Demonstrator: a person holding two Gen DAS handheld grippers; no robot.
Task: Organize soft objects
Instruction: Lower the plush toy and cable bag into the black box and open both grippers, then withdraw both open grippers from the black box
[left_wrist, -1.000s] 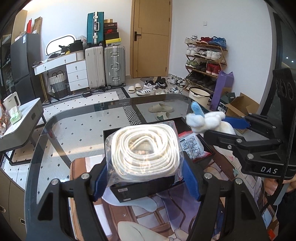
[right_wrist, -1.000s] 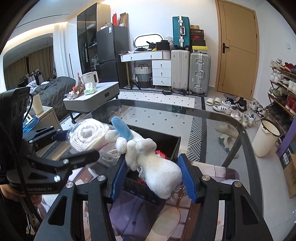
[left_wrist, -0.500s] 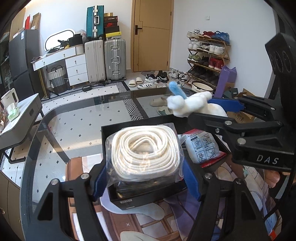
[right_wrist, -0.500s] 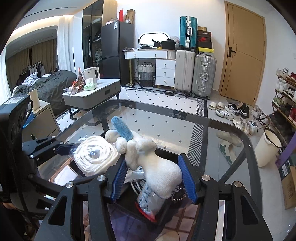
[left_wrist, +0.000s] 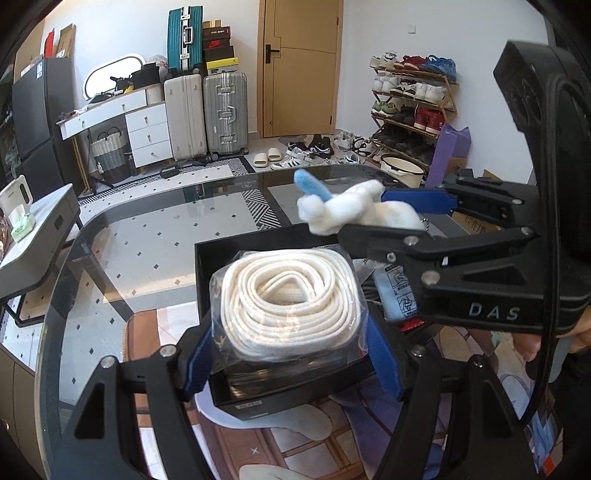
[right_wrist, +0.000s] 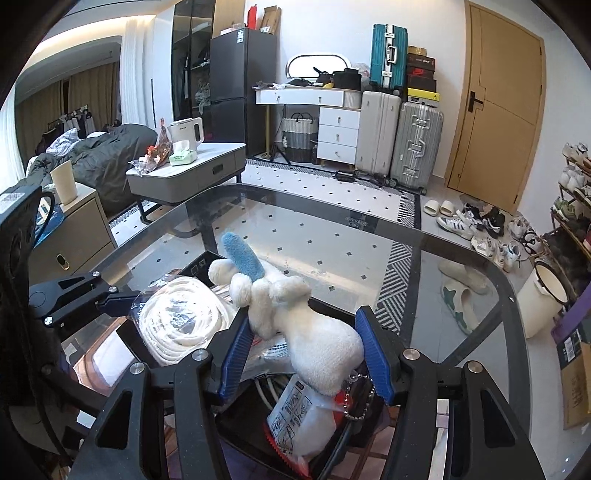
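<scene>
A coil of white rope in a clear bag (left_wrist: 288, 295) sits over the near end of a black open box (left_wrist: 258, 243), with the blue pads of my left gripper (left_wrist: 288, 339) pressed on the bag's sides while the jaws are opening. A white plush toy with a blue ear (right_wrist: 314, 343) hangs tilted above the box (right_wrist: 199, 262). My right gripper (right_wrist: 303, 332) is shut on its body, and those jaws are opening too. The left wrist view shows the plush toy (left_wrist: 332, 210) and right gripper (left_wrist: 365, 218) just right of the coil. A printed plastic packet (right_wrist: 295, 417) lies in the box under the toy.
The box stands on a picture mat (left_wrist: 295, 435) on a round glass table (left_wrist: 147, 240). Beyond the table are a low grey side table (right_wrist: 192, 177), suitcases (left_wrist: 225, 110), a shoe rack (left_wrist: 413, 103) and shoes on the floor. A hand (left_wrist: 532, 339) holds the right gripper.
The right gripper has carried the plush toy sideways until it hangs over the box beside the coil. The left gripper has sunk a little with the coil onto the box.
</scene>
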